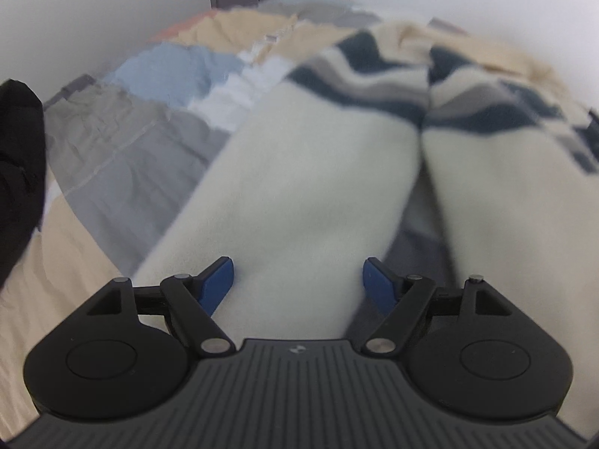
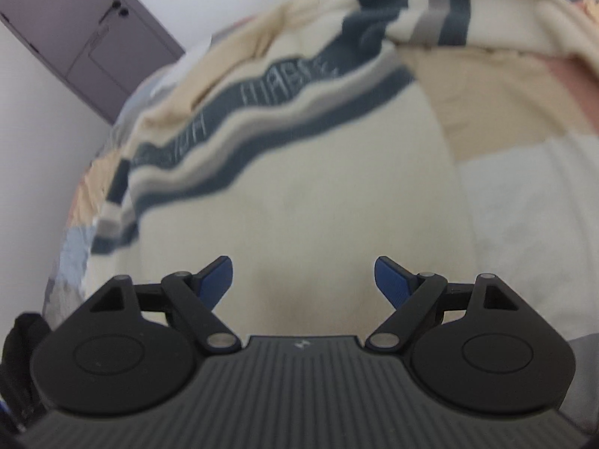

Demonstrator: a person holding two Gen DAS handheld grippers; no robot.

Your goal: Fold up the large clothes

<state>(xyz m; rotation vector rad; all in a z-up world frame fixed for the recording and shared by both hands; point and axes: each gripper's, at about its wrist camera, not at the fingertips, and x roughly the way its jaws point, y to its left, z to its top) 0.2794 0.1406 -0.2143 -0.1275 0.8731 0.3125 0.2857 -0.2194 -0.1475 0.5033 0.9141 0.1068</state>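
Bedroom in a home. Bed (image 1: 123,157) takes up most of both views, covered with patchwork bedding in grey, blue, beige, white and pink blocks. Plain white walls (image 1: 93,11) close on both sides. Grey-purple panelled door (image 2: 90,37) with a dark handle (image 2: 116,7) beyond the far end.

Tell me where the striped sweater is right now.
The sweater lies spread on the patchwork bedspread, filling the middle of both wrist views, right in front of the open left gripper and right gripper.
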